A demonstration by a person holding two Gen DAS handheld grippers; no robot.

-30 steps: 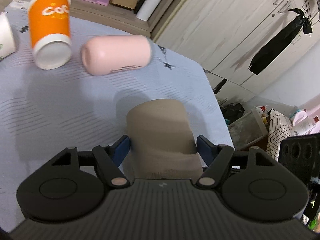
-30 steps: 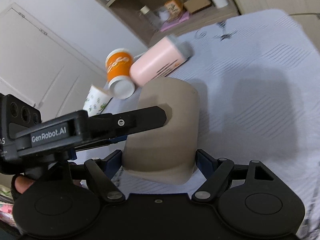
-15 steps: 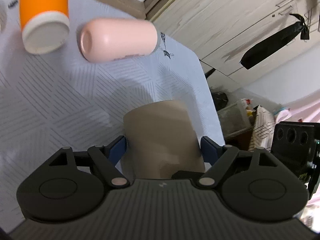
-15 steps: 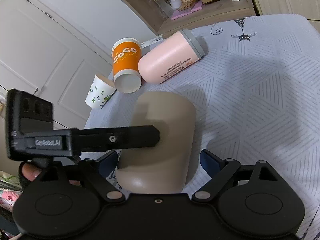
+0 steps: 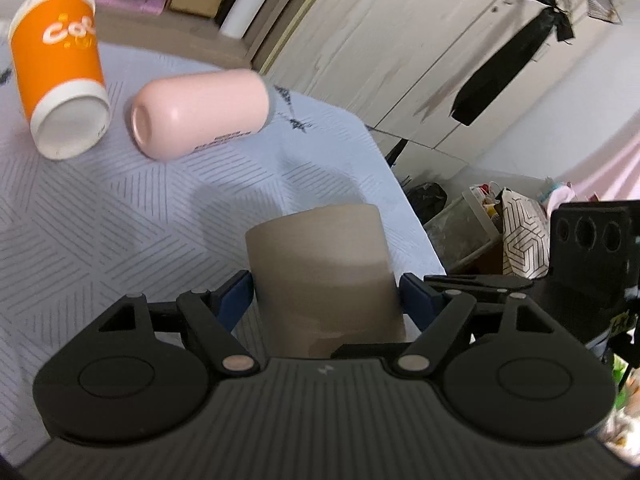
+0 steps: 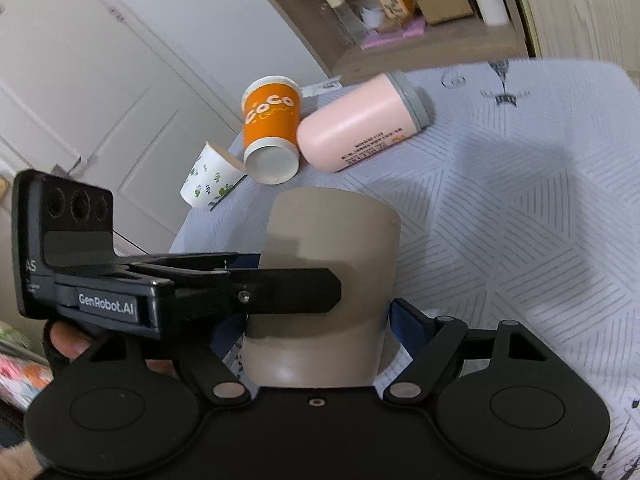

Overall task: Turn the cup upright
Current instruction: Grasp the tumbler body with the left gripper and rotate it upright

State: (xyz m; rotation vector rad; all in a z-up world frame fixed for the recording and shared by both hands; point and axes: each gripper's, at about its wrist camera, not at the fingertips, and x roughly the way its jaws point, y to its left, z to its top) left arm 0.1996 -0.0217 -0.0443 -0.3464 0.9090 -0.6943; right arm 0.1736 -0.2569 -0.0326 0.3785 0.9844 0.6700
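A taupe cup (image 5: 320,264) sits between the blue-padded fingers of my left gripper (image 5: 326,300), which is shut on its sides. In the right wrist view the same cup (image 6: 332,248) stands upside down, closed base upward, close between the jaws of my right gripper (image 6: 320,320). Whether the right jaws press on it I cannot tell. The left gripper's black finger (image 6: 280,290) crosses the front of the cup there.
A pink tumbler (image 5: 200,114) lies on its side further back on the blue-grey patterned tablecloth (image 5: 100,220). An orange paper cup (image 5: 60,72) lies next to it, and a white printed paper cup (image 6: 210,178) beyond. Shelves and wardrobe doors stand behind. The table edge is at right.
The cup stays gripped by the left gripper. Both cameras shifted and tilted slightly, and the cup now sits a little deeper between the right gripper's jaws.
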